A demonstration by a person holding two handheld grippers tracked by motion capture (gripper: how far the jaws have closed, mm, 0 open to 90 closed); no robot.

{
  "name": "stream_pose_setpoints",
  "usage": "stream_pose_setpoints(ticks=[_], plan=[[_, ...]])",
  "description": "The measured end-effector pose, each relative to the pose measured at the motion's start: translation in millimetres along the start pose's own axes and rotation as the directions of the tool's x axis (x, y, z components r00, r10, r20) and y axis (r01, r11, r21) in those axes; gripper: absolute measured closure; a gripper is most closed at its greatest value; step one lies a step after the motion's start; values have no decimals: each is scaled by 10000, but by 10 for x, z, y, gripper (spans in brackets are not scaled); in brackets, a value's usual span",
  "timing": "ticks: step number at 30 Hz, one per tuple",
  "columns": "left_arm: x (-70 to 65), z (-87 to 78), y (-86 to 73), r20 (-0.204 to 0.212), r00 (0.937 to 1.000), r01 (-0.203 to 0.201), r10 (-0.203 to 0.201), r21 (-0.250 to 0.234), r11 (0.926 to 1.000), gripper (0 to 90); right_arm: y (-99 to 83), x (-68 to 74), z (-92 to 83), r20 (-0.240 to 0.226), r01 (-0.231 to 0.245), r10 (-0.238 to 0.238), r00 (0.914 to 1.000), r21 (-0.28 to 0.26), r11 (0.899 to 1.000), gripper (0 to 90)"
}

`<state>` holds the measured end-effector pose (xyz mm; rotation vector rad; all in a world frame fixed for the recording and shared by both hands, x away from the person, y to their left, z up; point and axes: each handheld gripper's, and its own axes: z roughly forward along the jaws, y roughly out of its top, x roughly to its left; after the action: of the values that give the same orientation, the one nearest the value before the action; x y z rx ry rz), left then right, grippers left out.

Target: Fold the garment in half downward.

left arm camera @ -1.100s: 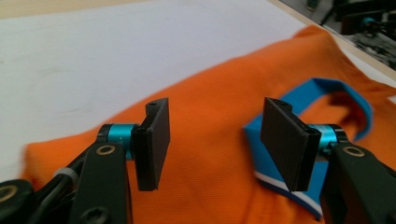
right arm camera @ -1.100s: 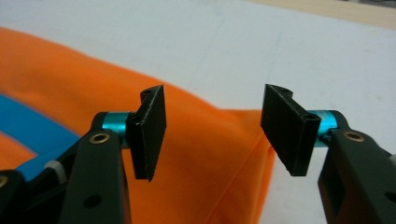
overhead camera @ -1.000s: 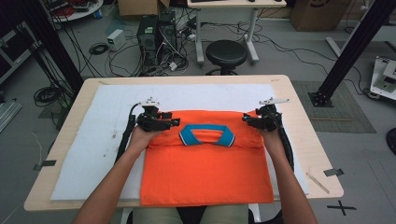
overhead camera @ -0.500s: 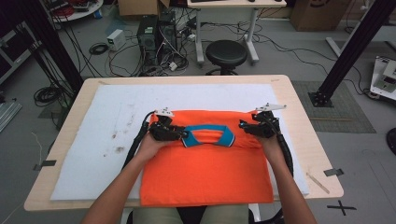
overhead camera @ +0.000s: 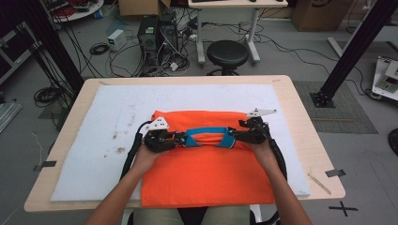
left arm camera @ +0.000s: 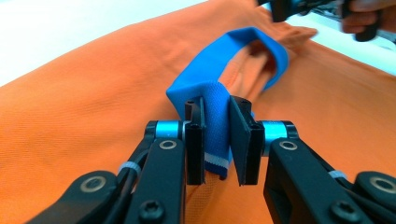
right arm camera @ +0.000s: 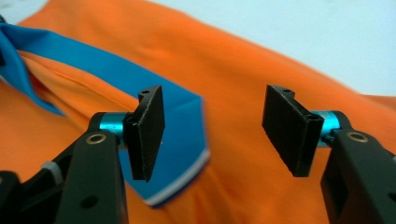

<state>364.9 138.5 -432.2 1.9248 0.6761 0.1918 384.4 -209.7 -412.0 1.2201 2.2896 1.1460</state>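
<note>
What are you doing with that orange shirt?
A person is working on an orange shirt that lies on a white mat on the table. The left tool has just been closing, and the blue collar sits between its jaws. The right tool stands open over the collar's other end and grips nothing yet.

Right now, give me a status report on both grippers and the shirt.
Left gripper closing on blue collar. Right gripper open over the collar's other end. Orange shirt flat. Nothing blocking.
</note>
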Motion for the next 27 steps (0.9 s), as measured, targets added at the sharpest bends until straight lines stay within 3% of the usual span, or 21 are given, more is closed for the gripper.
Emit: stream_pose_setpoints(ticks=[5,10,12,14,17,21,25,27], plan=[[-101,-42,-72,149,9997,-200,198,154,9997,767,15,113,176,-334,227,-208,9992,567,9981,424],[-112,-68,-134,209,9997,-110,105,250,9996,761,-8,156,263,-550,725,-663,9963,1200,9901,743],[-94,-90,-139,213,9991,358,-362,191,9992,716,-24,176,226,-483,1001,-949,9943,1200,9877,837],[-62,-117,-125,42,9966,819,-820,169,9965,571,-52,180,165,-584,1106,-1056,9927,904,9897,850],[-22,-159,-78,-219,9946,1017,-1019,-125,9947,440,-102,209,67,-571,1251,-1224,9908,473,9910,852],[-26,-76,-42,182,9940,1080,-1082,76,9941,403,-198,260,-48,-559,1278,-1285,9901,-158,9917,850],[-85,116,-63,473,9947,866,-910,888,9923,401,-251,292,-85,-544,1262,-1277,9903,-304,9915,847],[-115,165,-78,476,9964,643,-697,1076,9921,513,-264,306,-102,-569,1256,-1272,9902,-304,9916,825]])
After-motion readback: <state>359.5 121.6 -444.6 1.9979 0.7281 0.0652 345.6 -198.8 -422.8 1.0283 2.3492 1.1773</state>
